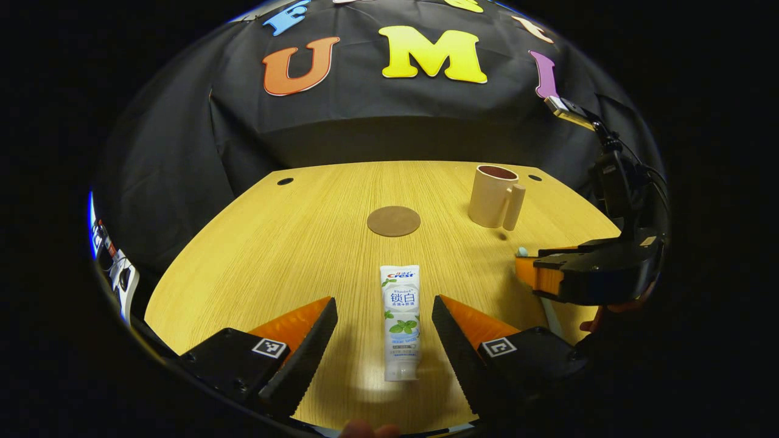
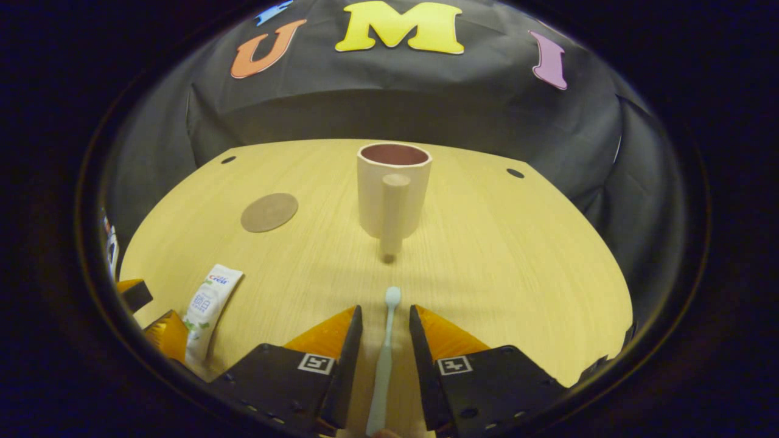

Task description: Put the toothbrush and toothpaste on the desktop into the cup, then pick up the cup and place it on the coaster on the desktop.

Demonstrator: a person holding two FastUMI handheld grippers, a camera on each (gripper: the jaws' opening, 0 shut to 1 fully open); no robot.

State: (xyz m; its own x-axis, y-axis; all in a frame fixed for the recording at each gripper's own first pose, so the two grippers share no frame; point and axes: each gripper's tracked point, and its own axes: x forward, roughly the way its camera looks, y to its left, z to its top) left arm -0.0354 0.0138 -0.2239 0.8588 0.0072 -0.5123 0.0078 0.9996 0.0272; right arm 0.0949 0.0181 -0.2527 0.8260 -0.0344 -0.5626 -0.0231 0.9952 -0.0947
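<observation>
Pale-green toothbrush (image 2: 386, 347) lies between the right gripper (image 2: 384, 316)'s narrowly parted fingers, cup (image 2: 394, 190) at 12 o'clock. Left gripper (image 1: 384, 310) gapes around the toothpaste (image 1: 401, 322). A shallow pinch could let either slip.

wall: black cloth (image 1: 377, 115) | desk: light wood desktop (image 2: 499, 255)

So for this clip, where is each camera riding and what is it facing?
Left gripper view: rides the left gripper, low over the desktop, facing the toothpaste between its open jaws; a fingertip shows at the bottom.
Right gripper view: rides the right gripper, facing the cup, its jaws either side of the toothbrush.
Shared: cup, coaster, toothpaste, desktop.
</observation>
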